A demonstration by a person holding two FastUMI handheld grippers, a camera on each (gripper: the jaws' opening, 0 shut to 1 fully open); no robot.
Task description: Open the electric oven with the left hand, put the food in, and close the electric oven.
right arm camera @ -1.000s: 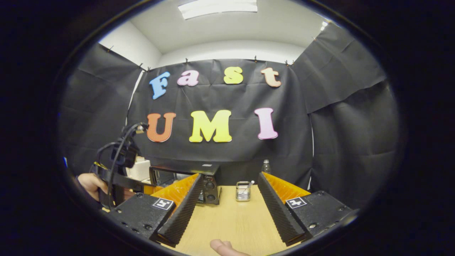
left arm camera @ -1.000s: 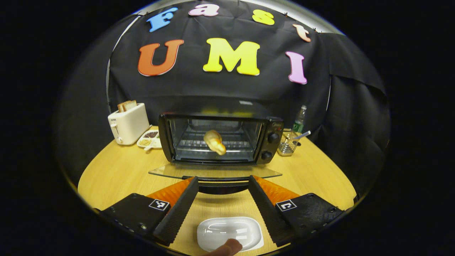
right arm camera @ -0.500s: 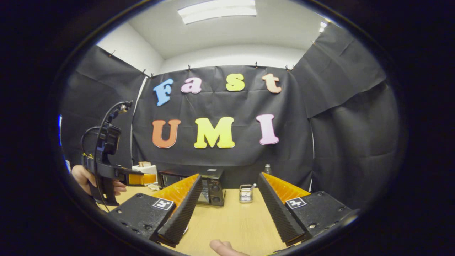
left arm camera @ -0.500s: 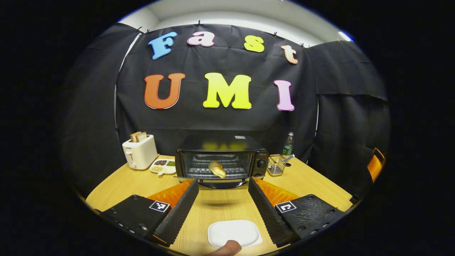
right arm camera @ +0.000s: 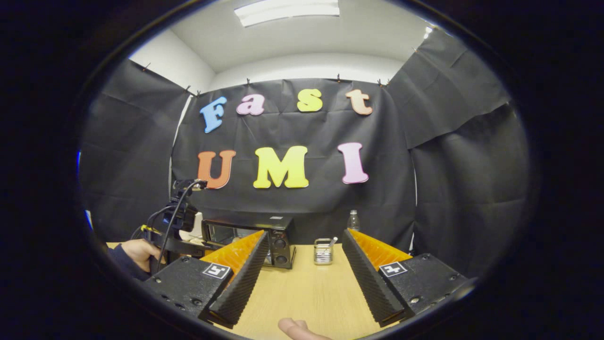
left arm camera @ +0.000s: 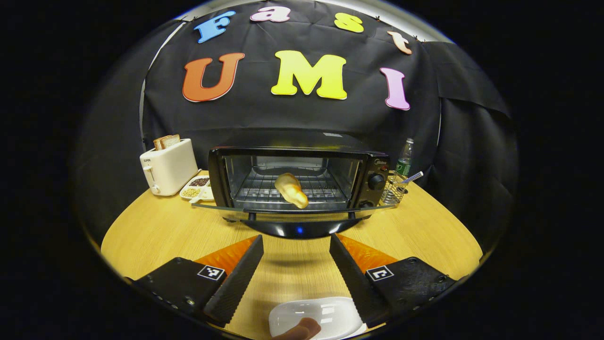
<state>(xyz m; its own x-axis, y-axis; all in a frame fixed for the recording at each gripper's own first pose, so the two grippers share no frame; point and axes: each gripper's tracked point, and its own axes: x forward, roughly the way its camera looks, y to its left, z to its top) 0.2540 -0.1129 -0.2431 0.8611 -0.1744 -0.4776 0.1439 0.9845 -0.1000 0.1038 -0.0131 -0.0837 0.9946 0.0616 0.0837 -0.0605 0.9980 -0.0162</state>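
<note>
1. Black electric oven (left arm camera: 297, 182) with a glass door stands at the back of the round wooden table (left arm camera: 155, 231), its door (left arm camera: 292, 208) hinged down to near level and its dark curved handle (left arm camera: 302, 230) pointing toward the left gripper.
2. A pale golden piece of bread-like food (left arm camera: 291, 189) lies on the wire rack (left arm camera: 325, 189) inside the oven cavity; its exact kind is hard to tell.
3. The left gripper (left arm camera: 296, 243) hovers just in front of the door handle, fingers spread apart and grasping nothing.
4. A white rounded dish (left arm camera: 325, 316) sits on the table below that gripper, with a fingertip at its near edge.
5. A white toaster (left arm camera: 169, 165) holding bread slices and a small divided snack tray (left arm camera: 196, 186) stand left of the oven; a wire holder (left arm camera: 394, 191) and a plastic bottle (left arm camera: 404, 160) stand right of it.
6. In the right gripper view, the right gripper (right arm camera: 305, 241) is held over bare table, fingers wide apart and empty, well right of the oven (right arm camera: 264, 236).
</note>
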